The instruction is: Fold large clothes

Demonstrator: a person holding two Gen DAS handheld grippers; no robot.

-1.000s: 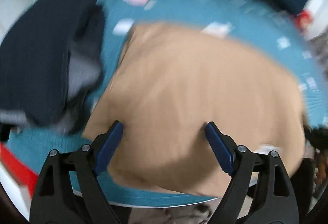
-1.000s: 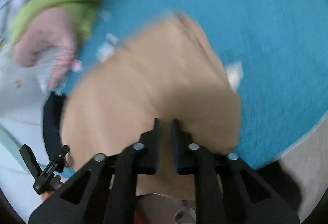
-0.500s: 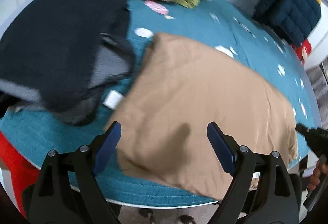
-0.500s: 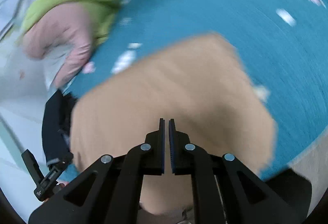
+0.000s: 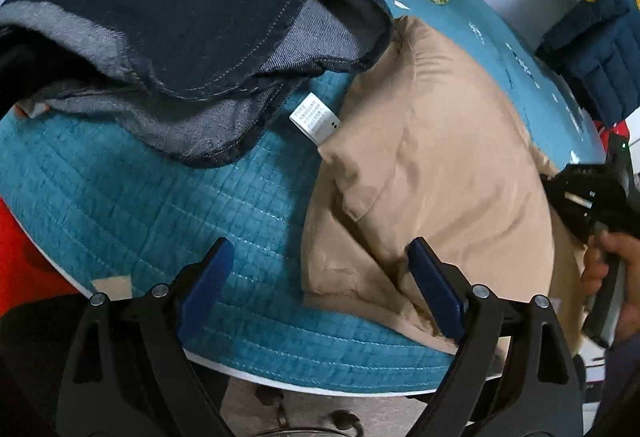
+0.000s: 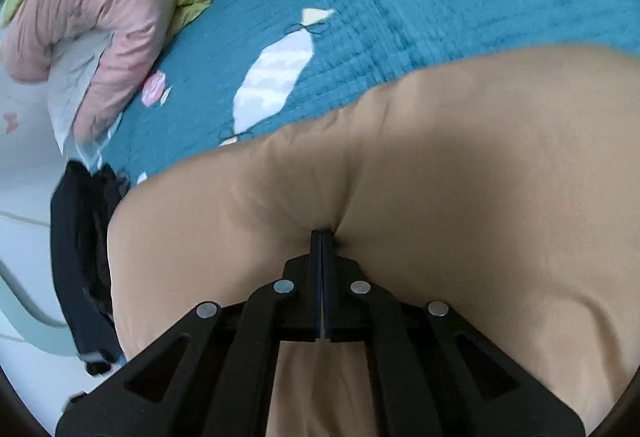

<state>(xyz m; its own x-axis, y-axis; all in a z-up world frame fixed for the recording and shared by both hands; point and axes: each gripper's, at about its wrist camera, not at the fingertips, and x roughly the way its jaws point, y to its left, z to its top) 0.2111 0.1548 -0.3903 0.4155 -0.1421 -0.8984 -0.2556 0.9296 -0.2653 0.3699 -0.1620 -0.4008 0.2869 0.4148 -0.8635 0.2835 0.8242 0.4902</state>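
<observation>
A tan garment (image 5: 436, 173) lies folded on a round table with a teal quilted cover (image 5: 120, 205); a white care label (image 5: 316, 119) sticks out at its left edge. My left gripper (image 5: 320, 277) is open and empty, above the garment's near left corner and the table's front edge. My right gripper (image 6: 321, 237) is shut on a pinch of the tan garment (image 6: 460, 165), which puckers around the tips. The right gripper and the hand holding it also show in the left wrist view (image 5: 600, 205) at the garment's right side.
A dark denim pile (image 5: 172, 17) lies left of the tan garment, touching its far corner. Pink and green padded clothes (image 6: 100, 9) sit at the table's far side. A navy quilted item (image 5: 596, 53) is at the far right. Something red (image 5: 20, 257) is beyond the left rim.
My right gripper closed fully and pinched the tan garment. My left gripper moved left and nearer the table, so the denim pile and label now fill its view; it stays open.
</observation>
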